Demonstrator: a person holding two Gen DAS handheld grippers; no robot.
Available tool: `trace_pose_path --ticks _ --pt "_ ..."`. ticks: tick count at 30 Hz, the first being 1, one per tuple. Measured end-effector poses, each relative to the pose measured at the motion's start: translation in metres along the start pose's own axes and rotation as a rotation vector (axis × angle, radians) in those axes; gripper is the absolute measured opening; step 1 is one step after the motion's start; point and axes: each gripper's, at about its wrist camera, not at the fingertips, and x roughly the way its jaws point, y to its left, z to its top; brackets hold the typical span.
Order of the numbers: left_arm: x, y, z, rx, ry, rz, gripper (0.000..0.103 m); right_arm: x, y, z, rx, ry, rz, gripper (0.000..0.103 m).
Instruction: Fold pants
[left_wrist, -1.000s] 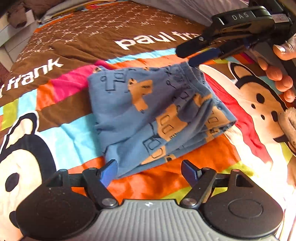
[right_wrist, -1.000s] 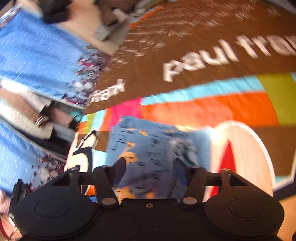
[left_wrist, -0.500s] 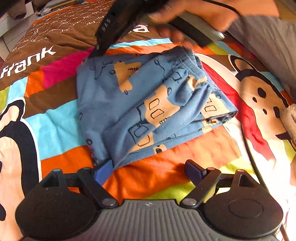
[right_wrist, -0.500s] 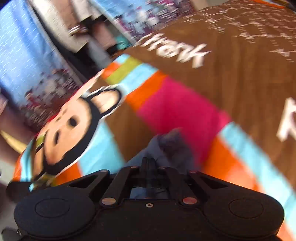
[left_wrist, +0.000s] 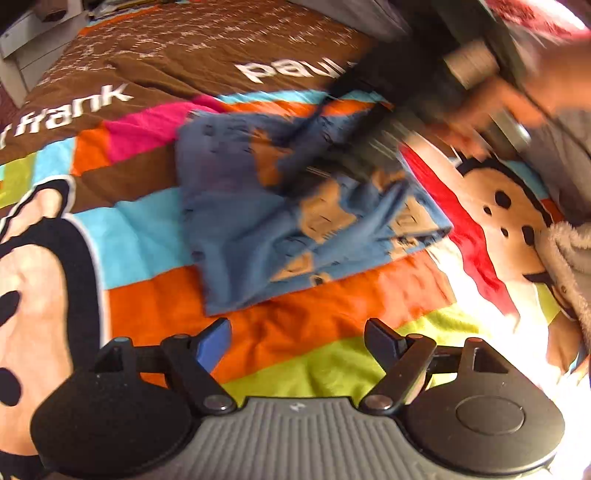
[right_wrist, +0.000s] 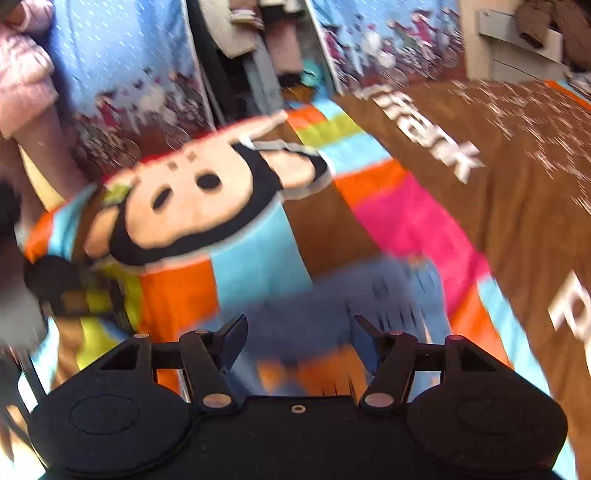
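Observation:
The blue pants (left_wrist: 258, 221) with orange patches lie folded in a rough rectangle on the bedspread (left_wrist: 155, 317). My left gripper (left_wrist: 295, 328) hovers just short of their near edge. Its jaws stand wide, closing slightly, with only bedspread between them. In the left wrist view my right gripper (left_wrist: 369, 110) is a dark blur over the pants' far right corner, held by a hand (left_wrist: 498, 107). In the right wrist view the right gripper (right_wrist: 301, 325) has its jaws opening. The blurred pants (right_wrist: 314, 295) lie just past its fingers (right_wrist: 232, 336) and the pads do not press on them.
The bedspread has coloured stripes, monkey faces (right_wrist: 192, 199) and a brown band with white lettering (left_wrist: 77, 107). A grey fleecy garment (left_wrist: 569, 254) lies at the right edge. Blue patterned fabric (right_wrist: 122, 59) and a white shelf (right_wrist: 517, 44) stand beyond the bed.
Half a second ago the right gripper was shut on a corner of the pants at their far left. It has since opened, rolled and swung back toward the right. The left gripper drew back slightly.

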Motion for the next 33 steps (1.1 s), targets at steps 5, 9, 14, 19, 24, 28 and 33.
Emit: trace_pose_path --ticks 5,9,14,19,24,28,33 --pt "-0.012 0.039 0.028 -0.074 -0.073 0.044 0.084 -0.05 0.002 -0.068 0.087 0.033 -0.12 0.064" --pt "0.008 0.044 0.074 -0.08 -0.139 0.032 0.084 -0.081 0.013 -0.073 0.195 -0.097 -0.143 0.075" --pt "0.051 0.023 0.124 -0.036 -0.129 -0.072 0.085 -0.063 0.022 -0.085 0.235 -0.098 -0.059 0.077" --pt "0.073 0.018 0.123 0.003 -0.068 -0.049 0.085 -0.069 0.014 -0.125 0.408 -0.005 -0.116 0.077" --pt "0.046 0.036 0.102 -0.055 -0.073 0.0 0.086 -0.111 -0.013 -0.154 0.817 -0.246 -0.117 0.084" --pt "0.052 0.045 0.088 -0.084 0.02 0.052 0.086 -0.099 -0.023 -0.143 0.88 -0.29 -0.193 0.084" --pt "0.059 0.051 0.087 -0.142 0.051 0.056 0.089 -0.063 -0.041 -0.144 1.056 -0.28 -0.184 0.084"
